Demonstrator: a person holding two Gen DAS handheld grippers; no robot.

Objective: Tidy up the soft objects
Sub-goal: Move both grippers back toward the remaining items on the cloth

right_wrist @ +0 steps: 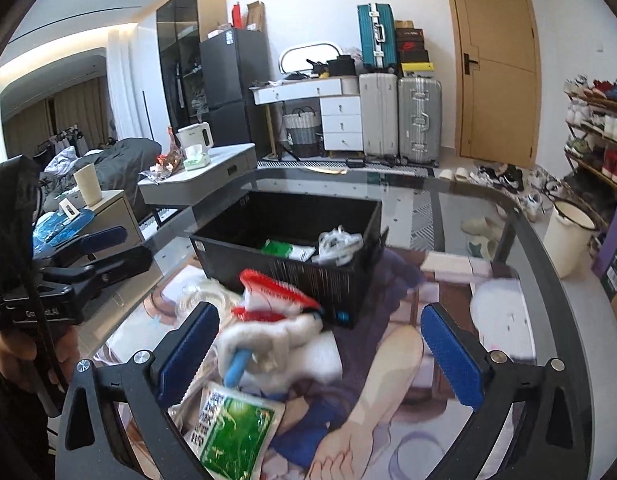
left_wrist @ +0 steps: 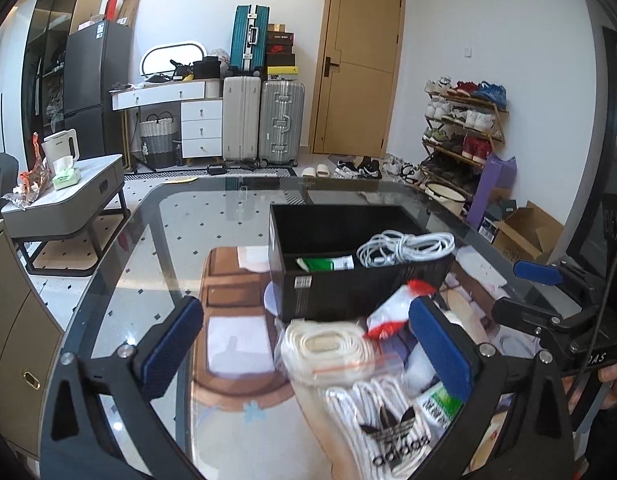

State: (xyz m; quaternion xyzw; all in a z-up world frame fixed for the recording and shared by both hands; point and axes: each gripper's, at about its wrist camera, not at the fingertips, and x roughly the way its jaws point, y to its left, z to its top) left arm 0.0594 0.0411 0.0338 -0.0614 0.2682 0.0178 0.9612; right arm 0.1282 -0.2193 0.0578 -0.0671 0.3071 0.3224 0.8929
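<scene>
A black box [left_wrist: 348,280] stands on the glass table [left_wrist: 148,248], holding a coiled white cable [left_wrist: 404,248] and a green packet [left_wrist: 324,264]. In front of it lies a pile: a bagged cream rope coil [left_wrist: 328,348], white logo socks [left_wrist: 388,432], a red-and-white packet [left_wrist: 396,308] and another green packet [right_wrist: 232,428]. My left gripper [left_wrist: 306,312] is open above the rope coil, touching nothing. My right gripper [right_wrist: 320,312] is open over a white fluffy item with a blue handle [right_wrist: 268,344], not gripping it. Each gripper shows in the other's view: right gripper [left_wrist: 508,288], left gripper [right_wrist: 132,244].
A patterned rug shows through the glass. Beyond the table are a low grey coffee table [left_wrist: 68,204] with a kettle, suitcases [left_wrist: 264,120] by a white desk, a wooden door [left_wrist: 356,64], a shoe rack [left_wrist: 460,128] and a white bucket [right_wrist: 568,236]. A hand [right_wrist: 12,360] holds the left gripper.
</scene>
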